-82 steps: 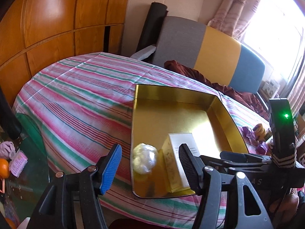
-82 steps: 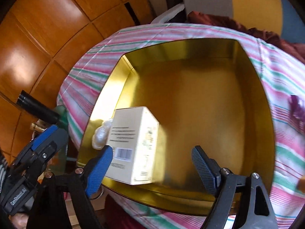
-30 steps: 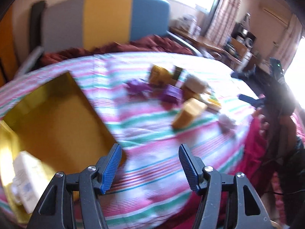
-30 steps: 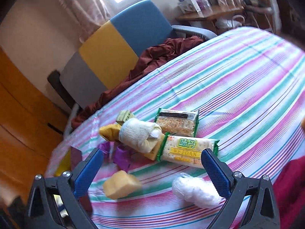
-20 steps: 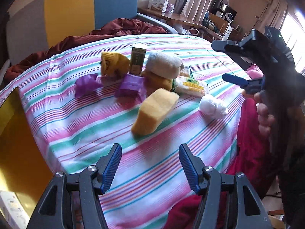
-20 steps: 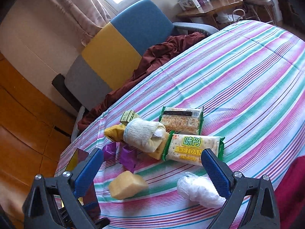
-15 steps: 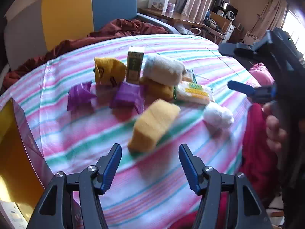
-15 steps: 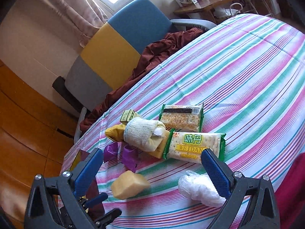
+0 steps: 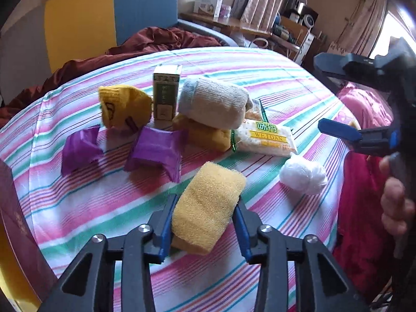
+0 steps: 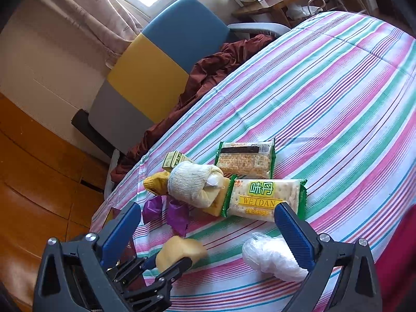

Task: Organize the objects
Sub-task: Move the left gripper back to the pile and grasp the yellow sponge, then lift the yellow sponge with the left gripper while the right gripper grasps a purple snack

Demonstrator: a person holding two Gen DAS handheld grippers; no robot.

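In the left wrist view, the left gripper (image 9: pixel 204 223) reaches low over the striped tablecloth (image 9: pixel 273 78), its 2 blue pads pressed against either side of the yellow sponge (image 9: pixel 208 205), which lies on the cloth at the near edge of the pile. Beyond it sit 2 purple packets (image 9: pixel 156 150), a yellow sock (image 9: pixel 123 106), a green box (image 9: pixel 165 91) standing upright, a rolled grey sock (image 9: pixel 215 102), a WEIDAN cracker pack (image 9: pixel 267 137) and a white plastic ball (image 9: pixel 303 174). The right gripper (image 9: pixel 335 96) hangs at the right, held by a hand (image 9: pixel 395 202), fingers wide apart. In the right wrist view, the right gripper (image 10: pixel 208 231) hovers above the table, spread open and empty, tilted down toward the cracker pack (image 10: pixel 262 197); the white ball (image 10: pixel 270 257) lies just beside its right finger, and the sponge (image 10: pixel 179 254) sits between the left gripper's fingers at the lower left.
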